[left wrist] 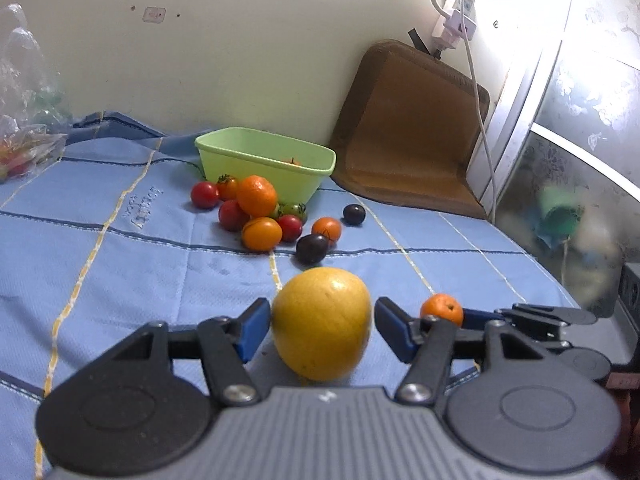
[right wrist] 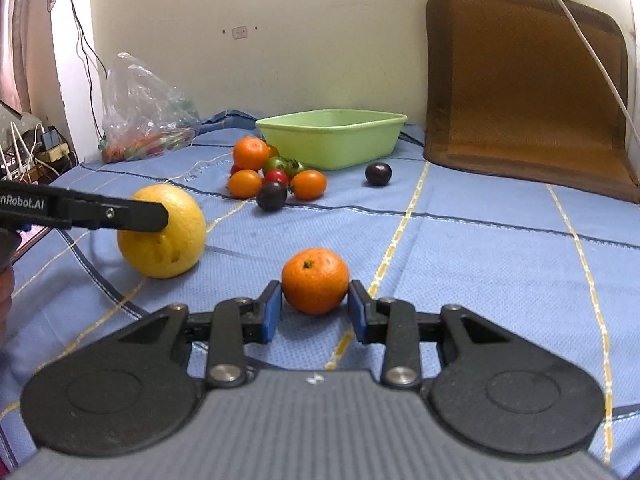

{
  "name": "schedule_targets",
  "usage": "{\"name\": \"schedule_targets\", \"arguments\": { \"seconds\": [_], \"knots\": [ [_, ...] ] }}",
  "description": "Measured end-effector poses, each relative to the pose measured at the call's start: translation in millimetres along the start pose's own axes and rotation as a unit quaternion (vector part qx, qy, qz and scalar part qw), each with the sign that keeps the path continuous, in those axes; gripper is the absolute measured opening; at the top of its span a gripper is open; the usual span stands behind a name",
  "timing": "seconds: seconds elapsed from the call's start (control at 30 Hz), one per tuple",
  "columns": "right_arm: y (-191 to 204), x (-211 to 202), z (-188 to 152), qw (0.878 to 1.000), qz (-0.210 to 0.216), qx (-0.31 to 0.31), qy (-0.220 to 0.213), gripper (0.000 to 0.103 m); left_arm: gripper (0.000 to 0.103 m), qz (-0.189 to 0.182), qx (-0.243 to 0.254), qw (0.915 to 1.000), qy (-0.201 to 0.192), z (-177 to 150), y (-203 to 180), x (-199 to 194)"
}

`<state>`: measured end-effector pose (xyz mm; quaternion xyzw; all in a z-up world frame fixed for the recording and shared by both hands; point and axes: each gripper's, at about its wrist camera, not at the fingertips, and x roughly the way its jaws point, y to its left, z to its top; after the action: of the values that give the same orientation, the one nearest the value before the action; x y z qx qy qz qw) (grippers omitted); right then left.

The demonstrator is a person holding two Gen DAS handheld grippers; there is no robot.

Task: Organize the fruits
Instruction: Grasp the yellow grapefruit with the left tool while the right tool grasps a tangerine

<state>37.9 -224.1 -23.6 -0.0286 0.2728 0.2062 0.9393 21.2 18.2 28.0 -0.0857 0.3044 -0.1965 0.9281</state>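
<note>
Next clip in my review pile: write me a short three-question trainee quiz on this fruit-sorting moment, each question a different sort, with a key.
1. True or false: the left gripper has its jaws either side of the large yellow citrus fruit.
2. Which fruit sits between the right gripper's jaws? A) small orange mandarin B) dark plum C) red cherry tomato
3. Fill in: the loose pile of small fruits lies just in front of the ______.

Key
1. True; the fruit rests on the blue cloth between them, a small gap showing at each pad.
2. A.
3. Green plastic tub.
</note>
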Motion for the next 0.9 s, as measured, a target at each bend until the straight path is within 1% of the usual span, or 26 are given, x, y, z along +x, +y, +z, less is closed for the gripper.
{"name": "schedule_targets", "arguments": {
  "seconds": [0.07,0.13,0.27,0.43,0.5,0.63,0.67,0.73,0.83,0.87,0.9],
  "knots": [
    [2.0,-0.6,0.0,1.0,0.002,-0.005,0.001,0.045,0.066,0.007,0.007,0.9999,-0.005,1.4,-2.9,-2.1],
    [2.7,-0.9,0.1,1.0,0.008,-0.006,0.001,0.047,0.072,0.015,0.016,0.9997,-0.01,3.0,-5.6,-3.9],
    [0.5,0.6,2.3,1.0,0.013,-0.005,0.004,0.049,0.073,0.016,0.027,0.9995,-0.009,7.7,-6.2,-1.3],
    [-1.1,3.8,6.4,1.0,0.016,-0.006,0.009,0.049,0.077,0.02,0.011,0.9997,-0.004,11.7,0.4,5.6],
    [-2.5,3.7,6.6,1.0,0.018,-0.004,0.012,0.049,0.077,0.022,0.006,0.9997,0.0,11.1,5.5,6.8],
    [-3.0,4.7,7.8,1.0,0.023,-0.009,0.017,0.049,0.076,0.012,-0.009,0.9996,0.022,6.0,13.3,11.9],
    [-2.8,4.8,7.7,0.999,0.023,-0.012,0.018,0.049,0.075,0.009,-0.013,0.9995,0.027,2.9,16.0,13.0],
    [-3.1,5.1,7.8,0.999,0.025,-0.018,0.019,0.049,0.067,0.002,-0.026,0.999,0.037,-3.0,21.1,16.3],
    [-4.6,6.4,8.8,0.999,0.028,-0.021,0.02,0.048,0.065,-0.015,-0.047,0.9983,0.032,-7.7,30.6,16.4],
    [-4.2,7.2,9.3,0.999,0.029,-0.023,0.02,0.047,0.065,-0.019,-0.052,0.998,0.032,-7.1,32.1,16.5],
    [-4.3,7.7,10.0,0.999,0.028,-0.026,0.018,0.039,0.065,-0.021,-0.058,0.9976,0.032,-6.2,33.5,16.8]
  ]
}}
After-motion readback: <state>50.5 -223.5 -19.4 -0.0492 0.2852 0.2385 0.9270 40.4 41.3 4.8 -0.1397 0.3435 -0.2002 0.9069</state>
